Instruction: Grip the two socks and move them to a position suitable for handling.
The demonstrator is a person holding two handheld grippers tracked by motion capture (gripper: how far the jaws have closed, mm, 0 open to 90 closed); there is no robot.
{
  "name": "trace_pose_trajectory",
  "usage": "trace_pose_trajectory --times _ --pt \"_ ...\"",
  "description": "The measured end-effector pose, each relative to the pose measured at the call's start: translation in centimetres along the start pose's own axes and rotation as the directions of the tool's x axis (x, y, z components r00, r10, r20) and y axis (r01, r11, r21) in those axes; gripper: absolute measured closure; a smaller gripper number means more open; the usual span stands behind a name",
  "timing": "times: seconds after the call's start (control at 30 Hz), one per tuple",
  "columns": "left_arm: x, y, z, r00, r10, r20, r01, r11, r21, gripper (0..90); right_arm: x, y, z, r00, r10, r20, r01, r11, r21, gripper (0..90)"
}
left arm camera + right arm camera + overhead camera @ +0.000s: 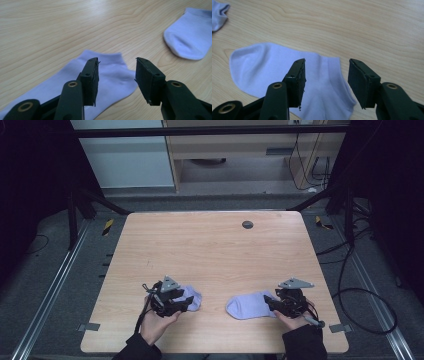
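Two flat pale-lilac socks [249, 305] apart.

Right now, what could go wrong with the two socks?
The left gripper is open over the left sock, with one jaw past its edge, so closing might pinch only a thin bit that slips out. The right gripper stands the same way over the right sock. The socks lie apart, so pairing may end crooked.

No text, label, brand, number or sign could be read anywhere in the three views (the yellow-and-black striped tape [107, 226] on the floor beside the table [210, 245] carried a warning pattern but no lettering).
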State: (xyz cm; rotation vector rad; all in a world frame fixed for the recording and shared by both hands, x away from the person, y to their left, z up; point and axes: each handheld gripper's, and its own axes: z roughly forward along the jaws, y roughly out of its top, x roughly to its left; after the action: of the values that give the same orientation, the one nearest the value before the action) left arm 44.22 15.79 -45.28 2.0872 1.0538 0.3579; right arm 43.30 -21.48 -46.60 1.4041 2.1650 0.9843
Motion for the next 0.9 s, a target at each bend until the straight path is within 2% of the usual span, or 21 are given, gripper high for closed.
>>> trace_pose_trajectory --times 0.33,0.53,0.67,0.9 --pt "-4.2 1.8 3.7 0.9952 0.071 0.067 -0.075 0.9956 0.056 55.7 -1.5 -0.9 0.4 0.9992 0.014 0.038 -0.016 0.998 0.065 54.7" --pt "-6.1 2.7 5.5 0.9909 0.100 0.090 -0.108 0.9903 0.087 57.4 -2.0 -1.2 0.6 0.9992 0.022 0.034 -0.025 0.995 0.092 57.8" --pt "-7.1 2.9 6.4 0.9882 0.114 0.102 -0.126 0.9857 0.112 59.2 -1.9 -1.4 0.9 0.9994 0.012 0.033 -0.015 0.994 0.110 60.1" --pt "-7.8 2.7 7.8 0.9866 0.120 0.111 -0.136 0.9784 0.156 65.3 -1.9 -1.6 1.2 0.9997 0.007 0.024 -0.010 0.990 0.144 66.9"
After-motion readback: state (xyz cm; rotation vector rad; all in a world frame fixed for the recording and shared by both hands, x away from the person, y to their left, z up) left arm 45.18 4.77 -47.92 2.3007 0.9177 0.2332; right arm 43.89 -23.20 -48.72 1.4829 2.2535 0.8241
